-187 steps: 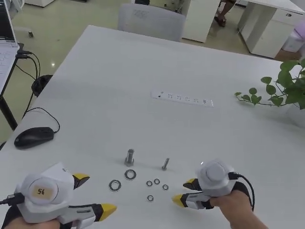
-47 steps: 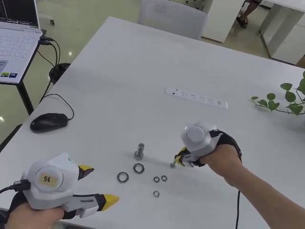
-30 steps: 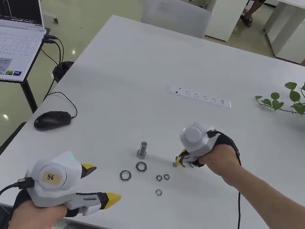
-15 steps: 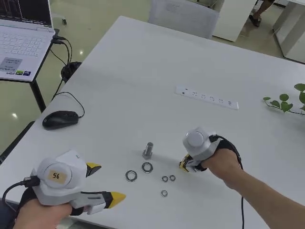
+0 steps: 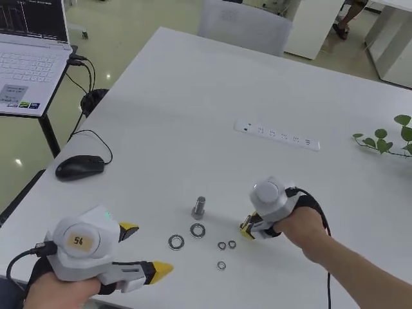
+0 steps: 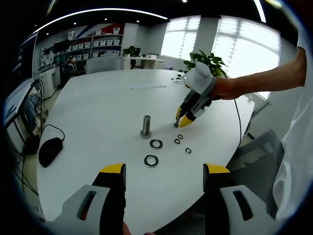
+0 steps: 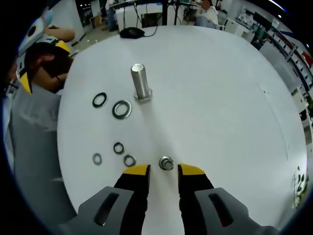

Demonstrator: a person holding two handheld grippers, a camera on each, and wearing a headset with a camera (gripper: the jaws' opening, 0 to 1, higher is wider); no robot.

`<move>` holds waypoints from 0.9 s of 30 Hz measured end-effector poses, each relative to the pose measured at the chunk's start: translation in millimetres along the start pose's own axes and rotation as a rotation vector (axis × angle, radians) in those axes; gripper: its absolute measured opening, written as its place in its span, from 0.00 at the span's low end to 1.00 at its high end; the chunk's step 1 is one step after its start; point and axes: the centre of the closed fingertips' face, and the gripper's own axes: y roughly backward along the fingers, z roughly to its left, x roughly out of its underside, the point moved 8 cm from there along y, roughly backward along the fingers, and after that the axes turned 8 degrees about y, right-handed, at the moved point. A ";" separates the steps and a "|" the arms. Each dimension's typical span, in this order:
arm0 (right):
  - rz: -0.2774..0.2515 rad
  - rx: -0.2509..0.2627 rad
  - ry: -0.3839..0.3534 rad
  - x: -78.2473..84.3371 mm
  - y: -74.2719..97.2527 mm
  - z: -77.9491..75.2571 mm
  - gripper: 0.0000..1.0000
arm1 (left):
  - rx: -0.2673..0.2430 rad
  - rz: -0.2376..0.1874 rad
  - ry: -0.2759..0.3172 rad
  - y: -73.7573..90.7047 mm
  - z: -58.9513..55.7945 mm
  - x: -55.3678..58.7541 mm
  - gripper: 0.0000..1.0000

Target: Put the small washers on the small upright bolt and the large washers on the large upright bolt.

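The large bolt (image 5: 198,207) (image 7: 140,82) stands upright mid-table. Two large washers (image 5: 197,230) (image 5: 176,242) lie flat just in front of it. Three small washers (image 5: 222,245) (image 5: 232,244) (image 5: 221,265) lie to their right. My right gripper (image 5: 248,226) (image 7: 164,171) points down at the small upright bolt (image 7: 166,163), which stands just ahead of its fingertips with a ring around it. Its jaws are narrowly apart with nothing between them. My left gripper (image 5: 145,249) (image 6: 165,171) hovers wide open near the front edge, left of the washers.
A white power strip (image 5: 277,135) lies farther back. A black mouse (image 5: 80,167) with its cable sits at the left edge, with a laptop (image 5: 26,64) on a side stand beyond. A plant (image 5: 393,138) is at the far right and a chair (image 5: 241,26) behind the table.
The right gripper moved from the front edge up to the small bolt and has stayed there for the last second. One fewer small washer lies loose. The left gripper barely moved.
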 end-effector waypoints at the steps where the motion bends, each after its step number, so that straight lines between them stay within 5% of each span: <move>1: -0.013 0.004 -0.005 -0.1 2.1 -0.1 0.25 | 0.001 -0.001 -0.002 -0.3 -0.3 -0.8 0.63; 14: -0.087 0.099 -0.070 11.6 39.5 2.4 0.34 | 0.011 -0.008 -0.011 -0.5 -4.6 -2.3 0.63; 27: -0.102 0.118 -0.172 44.7 53.3 30.7 0.35 | 0.016 -0.013 -0.013 -0.2 -8.1 0.0 0.63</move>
